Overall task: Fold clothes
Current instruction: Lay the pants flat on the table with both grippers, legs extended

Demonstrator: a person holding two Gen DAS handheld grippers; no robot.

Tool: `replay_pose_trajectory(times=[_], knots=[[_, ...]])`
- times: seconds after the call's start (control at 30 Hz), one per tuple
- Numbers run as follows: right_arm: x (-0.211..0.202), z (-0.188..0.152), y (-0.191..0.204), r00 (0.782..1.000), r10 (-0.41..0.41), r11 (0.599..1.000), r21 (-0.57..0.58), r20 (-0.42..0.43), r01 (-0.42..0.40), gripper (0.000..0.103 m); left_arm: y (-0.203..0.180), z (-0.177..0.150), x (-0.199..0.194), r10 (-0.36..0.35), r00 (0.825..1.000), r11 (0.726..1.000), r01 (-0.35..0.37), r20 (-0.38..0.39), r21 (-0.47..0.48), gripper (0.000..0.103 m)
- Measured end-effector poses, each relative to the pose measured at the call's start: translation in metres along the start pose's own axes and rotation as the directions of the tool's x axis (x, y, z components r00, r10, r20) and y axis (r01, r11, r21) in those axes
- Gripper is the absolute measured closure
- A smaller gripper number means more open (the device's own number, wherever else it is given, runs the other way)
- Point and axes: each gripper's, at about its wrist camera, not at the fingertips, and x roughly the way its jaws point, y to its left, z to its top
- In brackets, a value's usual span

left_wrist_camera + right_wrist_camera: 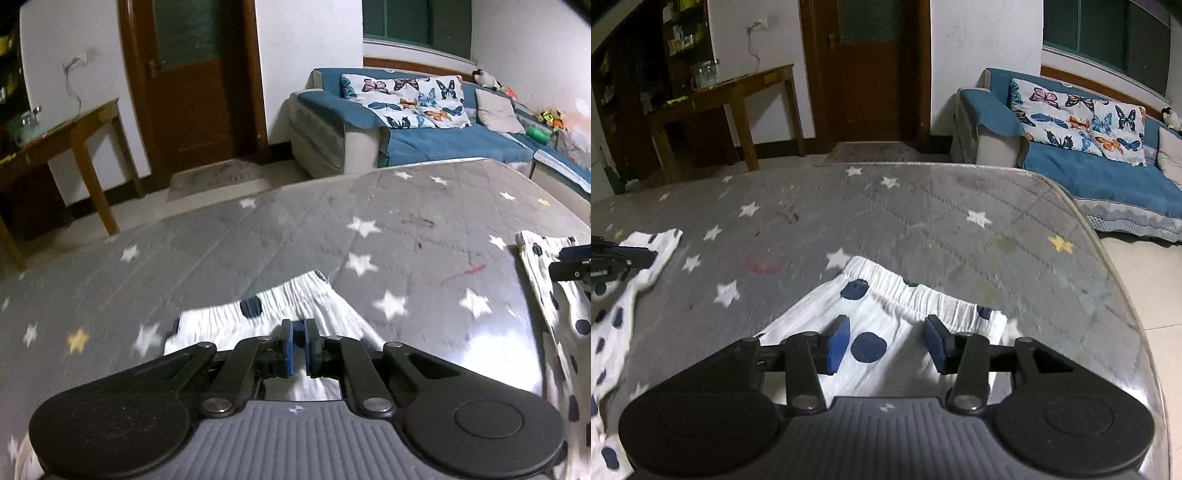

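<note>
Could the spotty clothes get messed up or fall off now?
Maybe. The left gripper looks nearly shut on the white dotted garment, while the right gripper hangs open over its elastic end. If only one side lifts, the cloth may bunch or fold crooked. That end also lies fairly near the rounded edge of the star-print table cover, so a tug that way might slide it off.

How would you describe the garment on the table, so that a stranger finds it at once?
Start at the grey table cover with white stars. On its near part lies the garment: white crinkled cloth with large dark blue dots and a gathered elastic edge, the only spotted thing there.
</note>
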Motion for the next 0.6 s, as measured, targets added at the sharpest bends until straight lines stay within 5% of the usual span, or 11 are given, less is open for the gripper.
replay_pose_trajectory(times=[0.2,0.37,0.6], knots=[[0.019,0.019,0.004,1.0,-0.012,0.999,-0.043,0.019,0.013,0.054,-0.001,0.011,0.024,0.081,0.996,0.996,-0.079,0.049,-0.031,0.095],[-0.008,0.004,0.015,1.0,0.022,0.998,-0.061,0.018,-0.021,0.051,0.008,0.009,0.007,0.069,0.996,0.993,-0.063,0.062,-0.099,0.091],[-0.064,-0.036,0.033,0.994,0.107,0.991,-0.085,-0.011,-0.108,0.049,0.003,-0.026,-0.049,-0.002,0.999,0.998,0.005,0.049,-0.06,0.081]])
